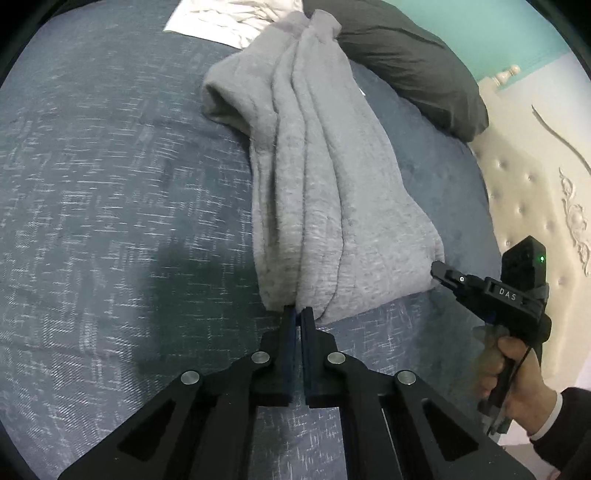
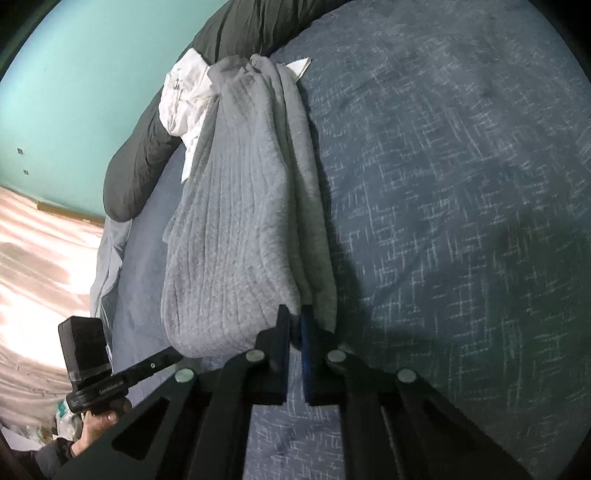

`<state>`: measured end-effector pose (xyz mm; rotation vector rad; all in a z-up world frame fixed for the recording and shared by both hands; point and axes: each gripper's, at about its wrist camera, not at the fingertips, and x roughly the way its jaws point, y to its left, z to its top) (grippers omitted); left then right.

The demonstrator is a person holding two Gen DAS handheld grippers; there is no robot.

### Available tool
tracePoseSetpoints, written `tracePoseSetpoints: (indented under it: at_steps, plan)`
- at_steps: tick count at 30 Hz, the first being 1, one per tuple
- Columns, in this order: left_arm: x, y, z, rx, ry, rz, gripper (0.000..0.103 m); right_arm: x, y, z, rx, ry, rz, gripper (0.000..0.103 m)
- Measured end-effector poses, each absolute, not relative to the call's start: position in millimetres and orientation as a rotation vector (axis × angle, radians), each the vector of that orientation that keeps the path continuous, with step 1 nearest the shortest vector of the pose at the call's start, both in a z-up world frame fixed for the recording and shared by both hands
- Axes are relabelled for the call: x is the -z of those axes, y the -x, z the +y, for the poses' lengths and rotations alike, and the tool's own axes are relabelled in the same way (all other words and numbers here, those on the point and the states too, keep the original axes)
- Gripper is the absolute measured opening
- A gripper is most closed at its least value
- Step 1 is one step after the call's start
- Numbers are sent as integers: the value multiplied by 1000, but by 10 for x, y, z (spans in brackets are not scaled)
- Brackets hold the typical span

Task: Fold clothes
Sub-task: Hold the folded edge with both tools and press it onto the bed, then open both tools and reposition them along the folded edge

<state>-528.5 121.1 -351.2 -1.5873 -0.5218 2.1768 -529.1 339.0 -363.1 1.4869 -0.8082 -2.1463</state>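
Both tools were locked on! The left tongs were pinched tight on the near edge of the long, bunched-up grey knitted garment, fabric caught between the two blue-padded fingers. Over on the other side, the right tongs were clamped on the same near hem, a bit of grey cloth squeezed between them. That garment lay stretched lengthwise in deep folds across the dark blue bedspread with pale flecks, its far end reaching up against a crumpled white cloth and a dark grey pillow. From the left camera the right tongs showed at the garment's near right corner, gripped by a hand in a dark sleeve; from the right camera the left tongs touched the near left corner. A cream tufted headboard stood beside the bed, and a turquoise wall rose behind the pillow.
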Motion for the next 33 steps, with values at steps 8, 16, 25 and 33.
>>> tracePoseSetpoints:
  at_steps: [8,16,25,33]
  plan:
    - [3496,5308,1195,-2184,1610,-423,2,3662,5329,3383,2183,-1550,-738,4]
    - [3521,5298,1205,-2160,1621,-449,3,3779,5267,3453,2118,-1563,-836,4]
    - [3447,5278,1006,-2153,1630,-669,11,3805,5240,3578,2109,-1617,-869,19]
    - [3636,5385,968,-2092,1659,-831,41,3867,5272,3561,2062,-1656,-917,37]
